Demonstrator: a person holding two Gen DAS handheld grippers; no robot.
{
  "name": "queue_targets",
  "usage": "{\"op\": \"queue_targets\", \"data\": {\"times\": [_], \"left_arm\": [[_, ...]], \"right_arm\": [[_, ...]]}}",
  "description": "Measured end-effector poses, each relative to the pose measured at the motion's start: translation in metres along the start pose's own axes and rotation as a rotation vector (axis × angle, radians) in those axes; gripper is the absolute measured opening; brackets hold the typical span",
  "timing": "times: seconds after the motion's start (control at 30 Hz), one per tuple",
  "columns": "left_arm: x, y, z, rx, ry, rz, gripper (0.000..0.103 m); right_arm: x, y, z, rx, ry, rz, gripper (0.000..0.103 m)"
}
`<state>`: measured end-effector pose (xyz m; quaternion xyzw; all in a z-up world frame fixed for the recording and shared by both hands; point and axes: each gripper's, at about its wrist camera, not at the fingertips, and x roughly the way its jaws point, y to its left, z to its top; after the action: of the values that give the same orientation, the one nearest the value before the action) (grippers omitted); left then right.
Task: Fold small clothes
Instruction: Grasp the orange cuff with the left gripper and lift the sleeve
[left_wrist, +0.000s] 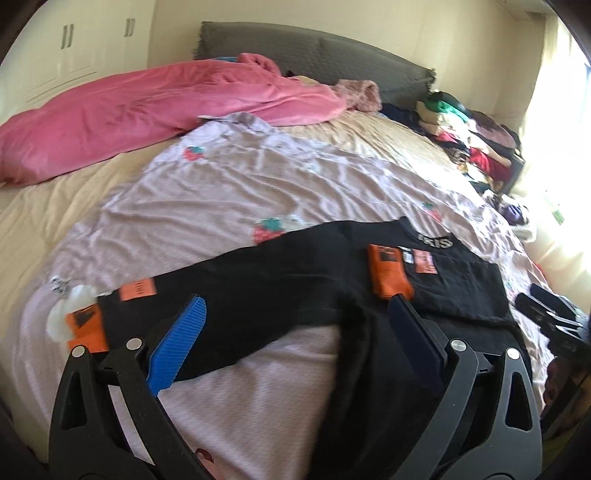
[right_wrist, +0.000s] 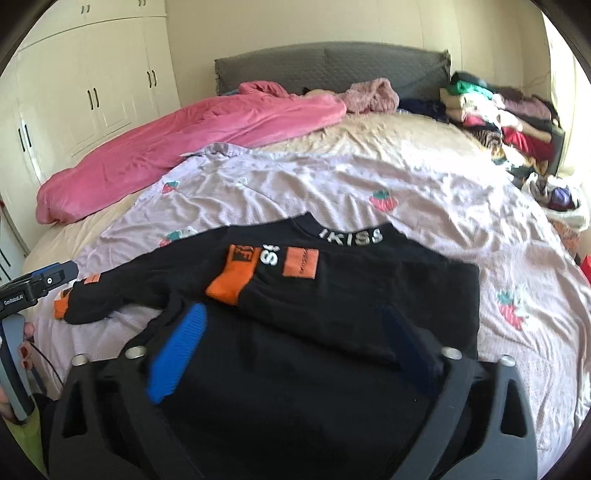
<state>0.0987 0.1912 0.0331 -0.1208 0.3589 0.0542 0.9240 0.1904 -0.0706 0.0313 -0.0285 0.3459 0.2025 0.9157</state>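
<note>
Left wrist view: left tongs (left_wrist: 295, 321) spread wide, nothing gripped, hovering over the black sweater (left_wrist: 295, 273) laid flat on the strawberry-print sheet (left_wrist: 229, 184). One sleeve is already folded across the chest, orange cuff (right_wrist: 231, 286) just below the collar; the other sleeve (right_wrist: 110, 299) lies stretched out sideways from the collar, probably next to fold. Right tongs (right_wrist: 291, 328) also released, above the sweater's hem.

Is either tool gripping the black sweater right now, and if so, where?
Neither. The left tool and right tool both stand open above the black sweater, which lies free on the bed.
</note>
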Motion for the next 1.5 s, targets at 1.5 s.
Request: {"op": "queue_targets", "data": {"times": [1.5], "left_arm": [[0.018, 0.195, -0.060, -0.454, 0.070, 0.183, 0.052]], "right_arm": [[0.041, 0.121, 0.000, -0.145, 0.055, 0.154, 0.098]]}}
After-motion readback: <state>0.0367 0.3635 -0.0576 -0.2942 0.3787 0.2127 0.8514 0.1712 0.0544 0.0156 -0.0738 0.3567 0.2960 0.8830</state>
